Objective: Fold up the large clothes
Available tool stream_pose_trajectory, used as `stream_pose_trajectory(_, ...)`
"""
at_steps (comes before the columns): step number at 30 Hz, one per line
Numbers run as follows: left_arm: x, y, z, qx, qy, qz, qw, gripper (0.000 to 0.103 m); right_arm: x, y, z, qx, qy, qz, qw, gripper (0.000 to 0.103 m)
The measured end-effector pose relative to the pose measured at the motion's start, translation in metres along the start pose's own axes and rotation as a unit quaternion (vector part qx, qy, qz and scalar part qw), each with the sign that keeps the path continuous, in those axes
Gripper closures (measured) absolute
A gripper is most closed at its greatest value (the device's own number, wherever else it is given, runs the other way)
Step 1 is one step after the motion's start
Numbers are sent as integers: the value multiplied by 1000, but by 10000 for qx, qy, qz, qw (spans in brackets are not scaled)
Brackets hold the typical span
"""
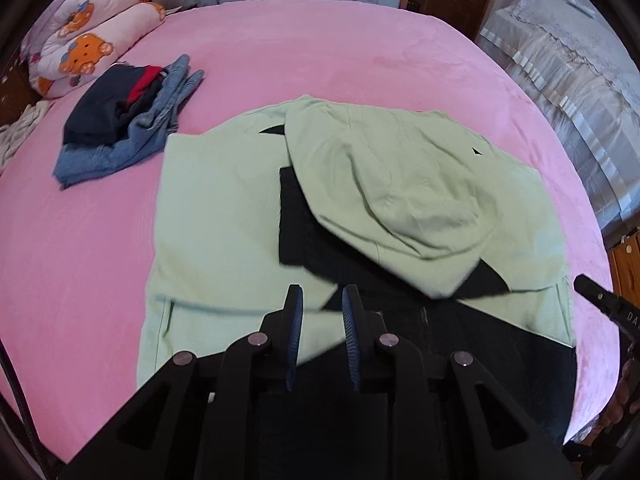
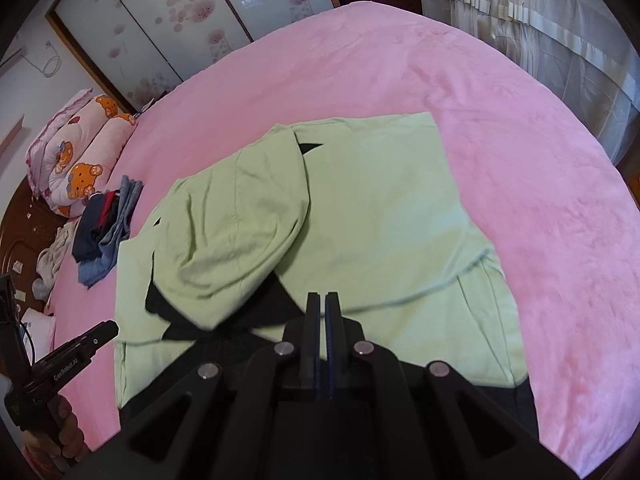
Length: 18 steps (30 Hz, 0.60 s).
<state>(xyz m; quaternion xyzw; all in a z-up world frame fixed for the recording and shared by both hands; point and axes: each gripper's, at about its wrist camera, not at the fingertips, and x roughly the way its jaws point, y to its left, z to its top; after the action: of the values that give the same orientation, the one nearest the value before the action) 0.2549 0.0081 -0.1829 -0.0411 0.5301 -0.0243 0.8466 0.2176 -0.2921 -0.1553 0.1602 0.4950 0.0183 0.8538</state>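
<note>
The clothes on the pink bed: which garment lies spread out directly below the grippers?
The light green garment with black parts. The other clothes, a small pile of denim and dark items, lie apart beside the bear-print quilt.

Pale green hooded garment (image 1: 224, 216) with black lining and a dark lower panel, spread flat on the pink bed cover (image 1: 320, 52). Its hood (image 1: 400, 184) lies folded down over the body, black lining showing at the edges. Sleeves are folded inward.
</note>
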Motion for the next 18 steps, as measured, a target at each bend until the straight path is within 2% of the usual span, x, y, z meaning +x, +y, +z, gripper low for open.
stream_pose_trajectory(3,-28,1,-21,-235,-28,33,9997,76,-23,-2,-16,-212,56,157,9996,100)
stream_pose_trajectory(5,-44,1,-35,-340,0,30,9994,74,-38,-3,-27,-332,127,96,9993,100)
stream_pose_trajectory(8,-64,1,-58,-303,129,-7,9995,64,-60,-6,-43,-420,175,93,9989,96)
stream_pose_trajectory(10,-74,3,-72,-238,147,72,9996,57,-71,-13,-55,-226,252,183,9993,81)
stream_pose_trajectory(12,-85,6,-92,-265,222,141,9993,49,-82,-17,-69,11,276,376,9989,72)
stream_pose_trajectory(15,-92,13,-119,-370,394,120,9985,42,-95,-26,-91,252,265,433,9984,69)
stream_pose_trajectory(18,-94,19,-144,-333,569,166,9977,40,-104,-34,-115,249,273,249,9990,63)
